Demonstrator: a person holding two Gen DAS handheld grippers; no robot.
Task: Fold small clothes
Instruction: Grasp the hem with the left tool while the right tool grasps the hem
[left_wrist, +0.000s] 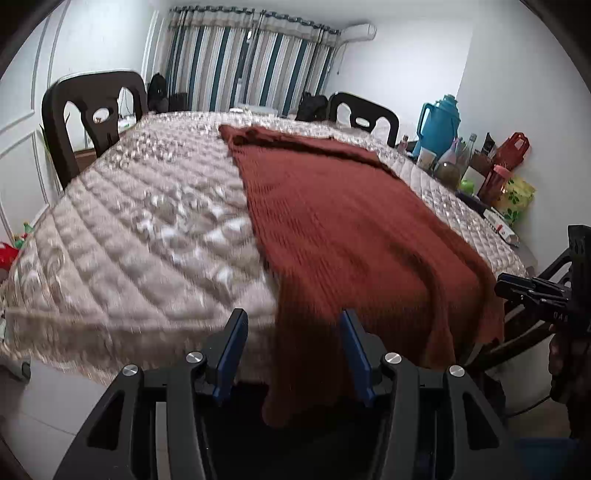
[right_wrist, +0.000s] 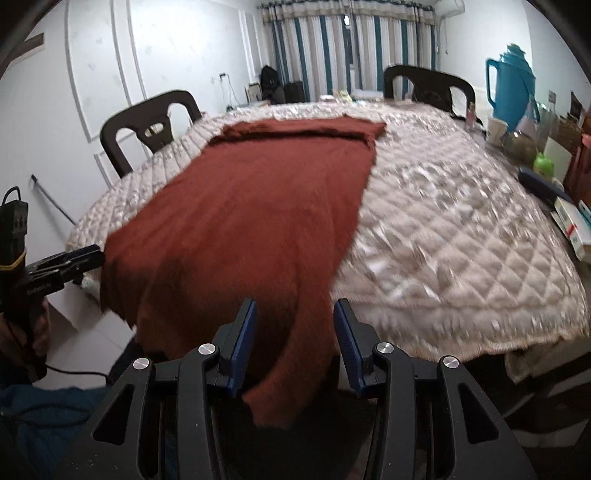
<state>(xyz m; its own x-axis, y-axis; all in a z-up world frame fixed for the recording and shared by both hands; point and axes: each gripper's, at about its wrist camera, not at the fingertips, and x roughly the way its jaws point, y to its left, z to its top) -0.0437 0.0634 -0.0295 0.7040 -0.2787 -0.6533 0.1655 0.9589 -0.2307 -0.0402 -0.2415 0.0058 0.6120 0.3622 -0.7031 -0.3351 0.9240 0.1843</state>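
A rust-red knitted garment (left_wrist: 332, 221) lies spread lengthwise on the quilted beige table cover (left_wrist: 147, 229), its near end hanging over the table's front edge. My left gripper (left_wrist: 293, 332) is open, its fingers either side of the garment's hanging left corner. My right gripper (right_wrist: 295, 321) is open around the hanging right corner of the garment (right_wrist: 258, 206). Neither is closed on the cloth. The right gripper shows at the right edge of the left wrist view (left_wrist: 532, 290); the left gripper shows at the left edge of the right wrist view (right_wrist: 66, 264).
Dark chairs (left_wrist: 92, 114) (right_wrist: 151, 125) stand along the table's left side and far end (left_wrist: 364, 112). A blue thermos jug (left_wrist: 439, 123), bottles, a cup (right_wrist: 496, 129) and boxes (right_wrist: 572, 225) crowd the table's right edge. Striped curtains hang at the back.
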